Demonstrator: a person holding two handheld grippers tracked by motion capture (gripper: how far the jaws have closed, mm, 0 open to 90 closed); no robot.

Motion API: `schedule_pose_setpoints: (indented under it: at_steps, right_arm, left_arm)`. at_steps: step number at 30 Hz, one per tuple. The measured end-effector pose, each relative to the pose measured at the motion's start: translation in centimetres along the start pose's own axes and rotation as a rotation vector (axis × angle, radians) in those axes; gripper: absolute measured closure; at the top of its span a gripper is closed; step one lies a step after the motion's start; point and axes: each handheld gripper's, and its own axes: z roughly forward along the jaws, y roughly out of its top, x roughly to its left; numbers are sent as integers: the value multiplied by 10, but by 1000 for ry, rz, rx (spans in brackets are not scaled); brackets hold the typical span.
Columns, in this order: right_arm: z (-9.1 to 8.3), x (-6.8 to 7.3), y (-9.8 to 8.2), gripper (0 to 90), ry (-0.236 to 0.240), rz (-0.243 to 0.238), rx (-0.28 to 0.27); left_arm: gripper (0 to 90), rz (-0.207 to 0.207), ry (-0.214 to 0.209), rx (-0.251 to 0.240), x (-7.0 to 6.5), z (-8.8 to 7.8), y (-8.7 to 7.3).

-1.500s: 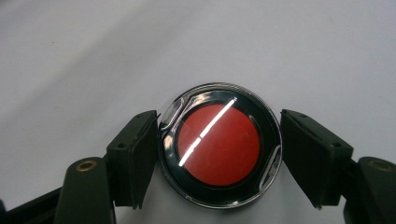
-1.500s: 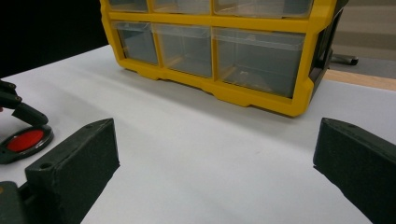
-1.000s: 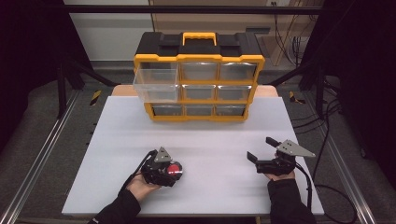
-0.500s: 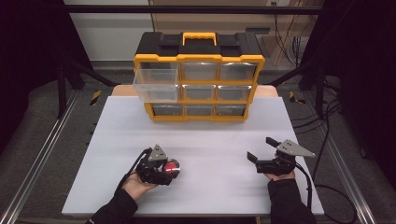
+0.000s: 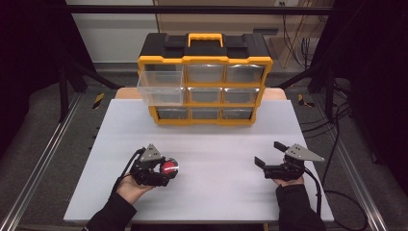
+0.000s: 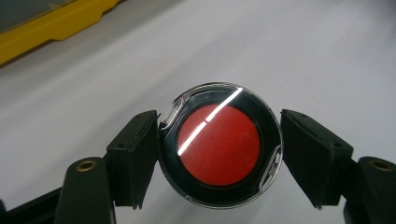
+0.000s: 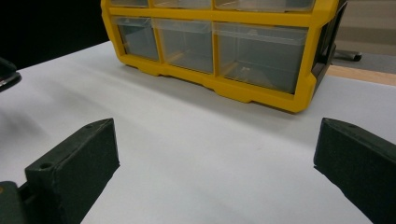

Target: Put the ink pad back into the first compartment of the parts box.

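Gripping red disc (image 6: pixel 219 150), left tool (image 6: pixel 219 154) touches one side.

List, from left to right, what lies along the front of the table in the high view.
Left gripper → red disc in a round clear case between its jaws → bare white table surface → right gripper, jaws apart.

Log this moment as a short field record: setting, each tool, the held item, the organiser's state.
setting: white table, person's hands at the near edge
organiser: yellow and black, nine clear drawers, far side of table
open drawer: top left, pulled out, looks empty
left tool: closed around a round clear-lidded case with a red disc; the left jaw touches it, a slight gap shows at the right
right tool: open, holding nothing, low over the table
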Motion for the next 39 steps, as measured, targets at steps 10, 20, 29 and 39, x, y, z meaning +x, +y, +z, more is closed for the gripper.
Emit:
schedule_pose_setpoints:
  at_steps: [10,20,29,39]
  right_arm:
    - [0,0,0,0,-1,0,1]
    - [0,1,0,0,-2,-4,1]
    - [1,1,0,0,-4,-6,2]
    - [0,1,0,0,-5,-4,1]
  left_arm:
    - [291,-25,28,-50,10,-21,3]
    - [291,-41,54,-90,16,-41,9]
    - [291,-52,65,-137,20,-59,18]
    - [291,-53,85,-212,25,-81,33]
